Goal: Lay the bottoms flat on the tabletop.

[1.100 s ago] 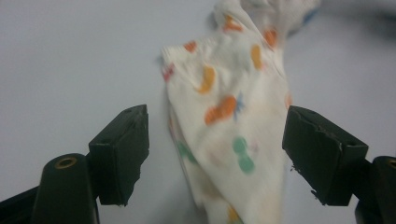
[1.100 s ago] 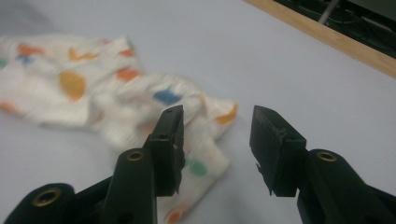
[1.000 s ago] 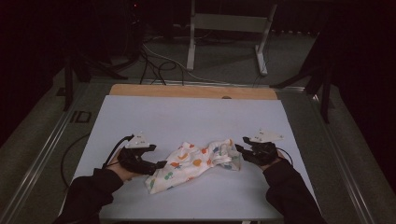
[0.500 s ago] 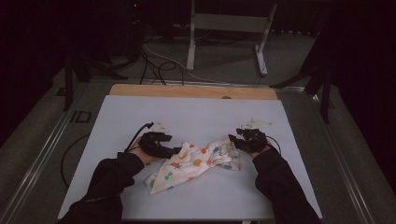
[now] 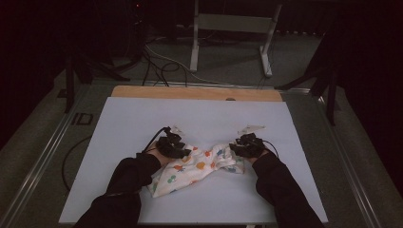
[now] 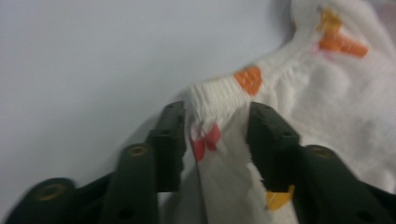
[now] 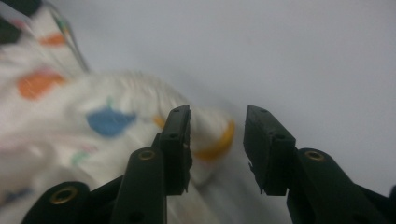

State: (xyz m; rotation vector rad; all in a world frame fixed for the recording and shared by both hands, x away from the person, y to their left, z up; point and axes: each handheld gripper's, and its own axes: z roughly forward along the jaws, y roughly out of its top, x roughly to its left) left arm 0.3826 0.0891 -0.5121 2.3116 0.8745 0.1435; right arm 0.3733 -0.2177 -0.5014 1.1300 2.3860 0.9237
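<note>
Cloth: one small white cloth [image 5: 196, 167] with colored spots lay bunched on the table [image 5: 119, 123], near the person's edge, between the two hands.
Left hand-held gripper: the left hand-held gripper [image 6: 215, 133] had its jaws partly open with a ribbed edge of the cloth between them. They sat on both sides of the fold, but I could not tell if they pinched it tight.
Right hand-held gripper: the right hand-held gripper [image 7: 217, 135] had its jaws apart at the other end of the cloth. The cloth was bunched beside the left jaw, and the gap looked mostly bare, so it did not seem to hold anything.
Why held this way: one gripper was at each end, so I think the person meant to pull the cloth flat or fold it.
Count: one cloth, two grippers, two hands, one table.
</note>
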